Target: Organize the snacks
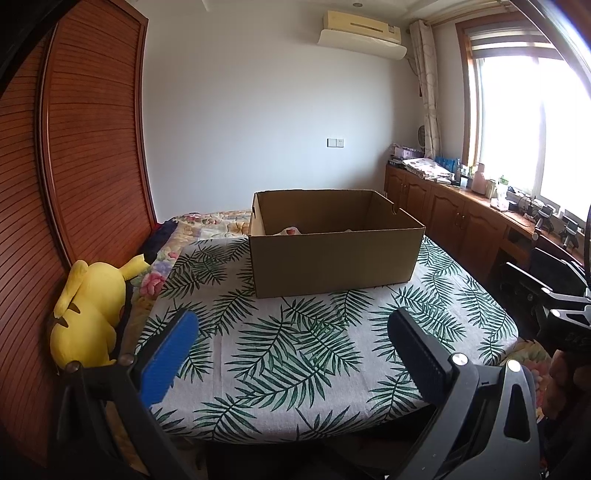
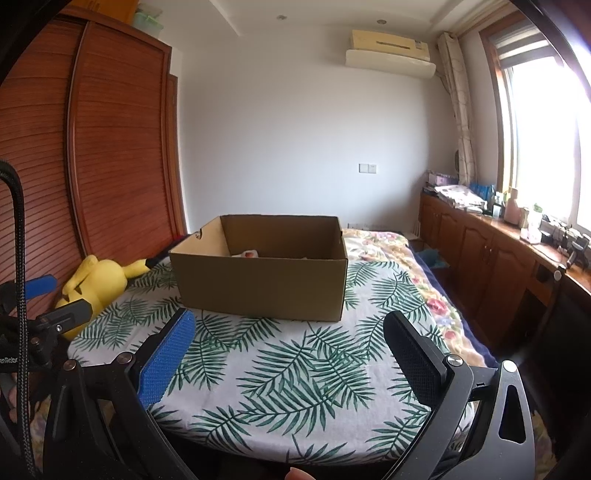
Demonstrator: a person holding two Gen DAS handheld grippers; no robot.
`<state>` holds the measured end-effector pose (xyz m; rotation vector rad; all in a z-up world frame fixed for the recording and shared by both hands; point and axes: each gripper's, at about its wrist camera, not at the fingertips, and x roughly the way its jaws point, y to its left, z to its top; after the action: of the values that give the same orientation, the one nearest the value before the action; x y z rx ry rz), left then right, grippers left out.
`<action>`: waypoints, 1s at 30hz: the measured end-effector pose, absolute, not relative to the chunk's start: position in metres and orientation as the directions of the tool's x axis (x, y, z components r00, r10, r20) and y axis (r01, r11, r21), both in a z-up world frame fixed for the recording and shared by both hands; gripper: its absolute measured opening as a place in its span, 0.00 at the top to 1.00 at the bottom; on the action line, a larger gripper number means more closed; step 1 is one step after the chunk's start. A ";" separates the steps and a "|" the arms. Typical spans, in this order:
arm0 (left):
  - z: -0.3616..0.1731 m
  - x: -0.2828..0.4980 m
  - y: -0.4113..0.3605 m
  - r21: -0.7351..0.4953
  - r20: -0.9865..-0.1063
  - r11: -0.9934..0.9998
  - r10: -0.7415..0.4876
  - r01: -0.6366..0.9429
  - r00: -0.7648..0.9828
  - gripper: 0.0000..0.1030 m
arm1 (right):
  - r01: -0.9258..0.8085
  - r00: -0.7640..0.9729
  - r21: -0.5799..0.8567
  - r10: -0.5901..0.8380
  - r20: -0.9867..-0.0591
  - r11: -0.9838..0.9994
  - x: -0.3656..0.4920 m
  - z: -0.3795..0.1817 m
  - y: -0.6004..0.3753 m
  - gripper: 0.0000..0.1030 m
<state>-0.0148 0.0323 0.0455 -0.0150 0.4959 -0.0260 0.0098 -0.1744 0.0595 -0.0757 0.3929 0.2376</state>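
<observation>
Standing on the palm-leaf tablecloth was an open cardboard box, flaps absent from its top edge, placed toward the far end of the table. Inside the box, only the top of a pale snack packet with a red mark showed above the near wall; the rest of the contents were hidden. The same packet appeared in the right wrist view, low against the box floor.

The left hand-held gripper was released, its blue pad and black pad spread wide with bare cloth between them, holding nothing. It was positioned over the near part of the table, well apart from the box. The right hand-held gripper was likewise released and empty, fingers splayed over the cloth, with the box near its fingertips but not touching. Part of the left unit was visible at the left edge of the right wrist view.

A yellow plush toy lay at the left side of the table, on a floral bedspread and against a slatted wooden wardrobe. A wooden cabinet ran beneath the window on the right, its top cluttered. An air conditioner was mounted high on the white wall.
</observation>
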 end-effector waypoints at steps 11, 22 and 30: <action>0.048 -0.016 0.034 -0.021 -0.474 1.000 -0.028 0.020 0.880 0.00 | -0.242 0.898 -0.030 0.213 -0.386 0.970 0.010 0.060 -0.175 0.00; 0.051 -0.016 0.036 -0.022 -0.471 1.000 -0.029 0.021 0.882 0.00 | -0.239 0.899 -0.031 0.209 -0.385 0.970 0.010 0.059 -0.177 0.00; 0.051 -0.016 0.036 -0.022 -0.470 1.000 -0.029 0.021 0.882 0.00 | -0.239 0.898 -0.030 0.209 -0.387 0.971 0.011 0.059 -0.178 0.00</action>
<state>-0.0157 0.0359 0.0508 -0.0162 0.4898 -0.0263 0.0110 -0.1781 0.0589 -0.0776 0.3914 0.2323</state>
